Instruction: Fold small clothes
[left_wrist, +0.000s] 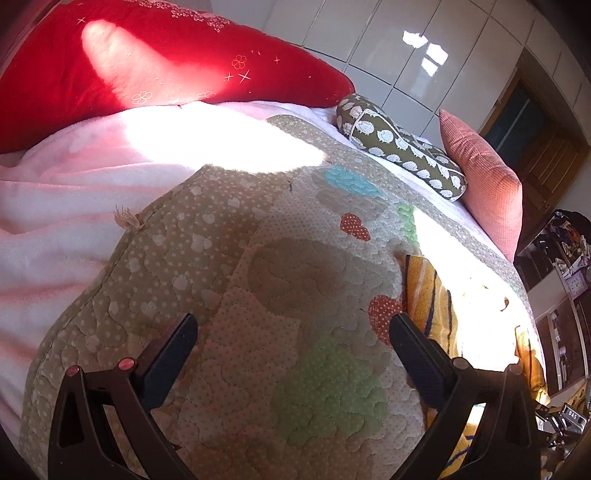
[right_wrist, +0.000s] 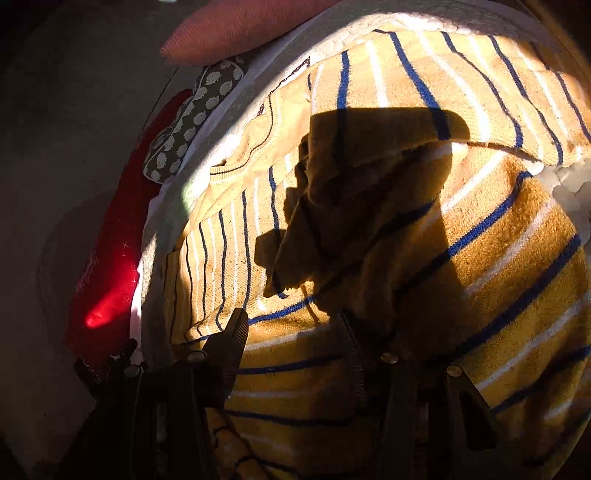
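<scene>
One fold at most appears begun: the striped garment (right_wrist: 424, 229) is spread across most of the right wrist frame, a flap turned over at the centre. The right gripper (right_wrist: 291, 332) is half open over it, perhaps pinching nothing. The left gripper (left_wrist: 293, 332) is held wide above the quilt (left_wrist: 229, 240).
</scene>
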